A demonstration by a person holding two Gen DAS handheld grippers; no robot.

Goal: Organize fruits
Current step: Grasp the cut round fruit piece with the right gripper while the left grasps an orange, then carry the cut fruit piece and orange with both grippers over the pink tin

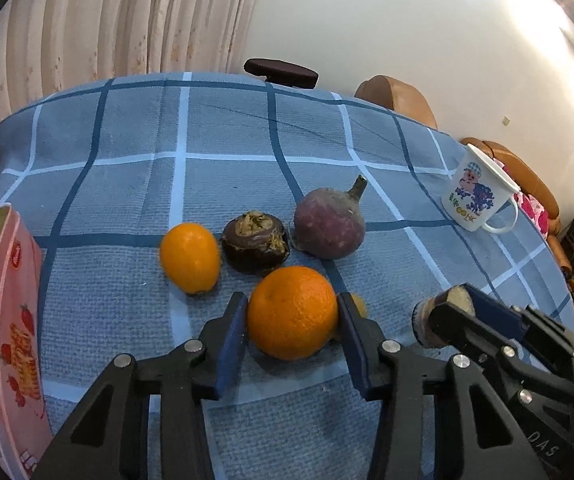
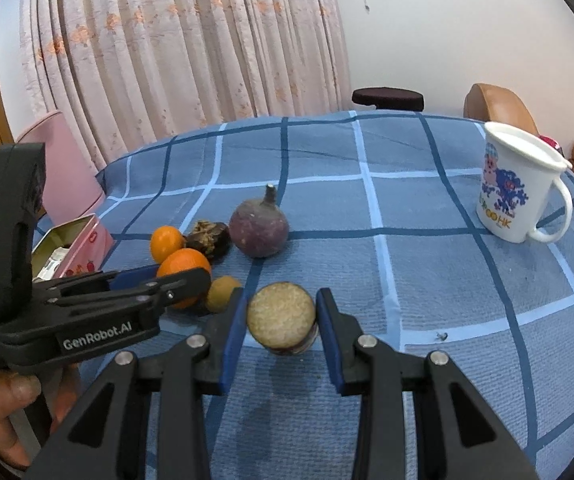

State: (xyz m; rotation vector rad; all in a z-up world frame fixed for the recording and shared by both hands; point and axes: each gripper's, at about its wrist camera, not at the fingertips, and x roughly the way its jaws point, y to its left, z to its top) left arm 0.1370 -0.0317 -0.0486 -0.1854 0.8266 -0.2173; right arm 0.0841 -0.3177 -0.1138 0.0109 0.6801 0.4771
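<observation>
My left hand-held gripper [image 1: 291, 316] sits low over the blue checked counter [image 1: 127, 184], its blue pads pressed to both sides of the large orange [image 1: 291, 313], so I read it as gripping that fruit. At 11 o'clock from it lies a smaller orange fruit [image 1: 190, 257], at 12 o'clock a dark brown fruit with a rough crown [image 1: 256, 243], and at 1 o'clock a purple round fruit with a stem [image 1: 329, 227]; these three nearly touch in a row. A small brownish fruit [image 2: 223, 299] lies just beside the orange, toward my right hand-held gripper [image 2: 281, 316], which is closed on a cut fruit piece with a pale grainy face [image 2: 280, 315]. A pink tin [image 1: 11, 320] crowds the counter's 9 o'clock edge. A white printed mug [image 2: 521, 190] stands near the 2 o'clock edge, with open cloth between it and the fruits.
</observation>
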